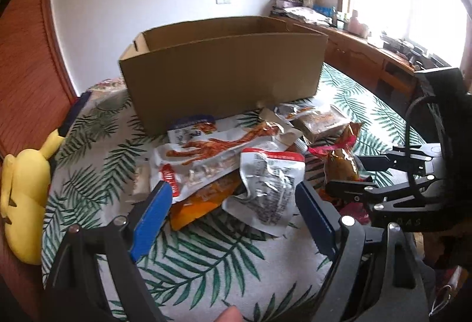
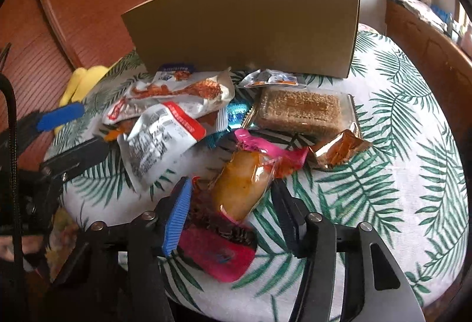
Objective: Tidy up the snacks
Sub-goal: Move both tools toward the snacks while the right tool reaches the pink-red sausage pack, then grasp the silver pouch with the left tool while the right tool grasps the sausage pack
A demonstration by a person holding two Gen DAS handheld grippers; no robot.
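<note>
A heap of snack packets lies on the leaf-print tablecloth [image 2: 383, 174] in front of an open cardboard box [image 1: 221, 71]. My right gripper [image 2: 231, 185] straddles a clear, pink-ended packet of yellow-brown food [image 2: 242, 189]. Its jaws stand partly apart, with a gap between the blue pad [image 2: 177, 215] and the packet. A dark red and pink packet [image 2: 215, 245] lies under it. My left gripper [image 1: 233, 189] is open wide, low over a silver packet with a red top [image 1: 268, 183] and an orange packet [image 1: 200, 204], touching neither.
A white chicken-feet packet [image 1: 212, 151], a cake in a clear tray [image 2: 298, 109] and a small amber packet [image 2: 339, 149] lie near the box. A yellow plush toy [image 1: 23, 198] sits at the table's left edge. A cluttered wooden sideboard [image 1: 368, 56] runs under the window.
</note>
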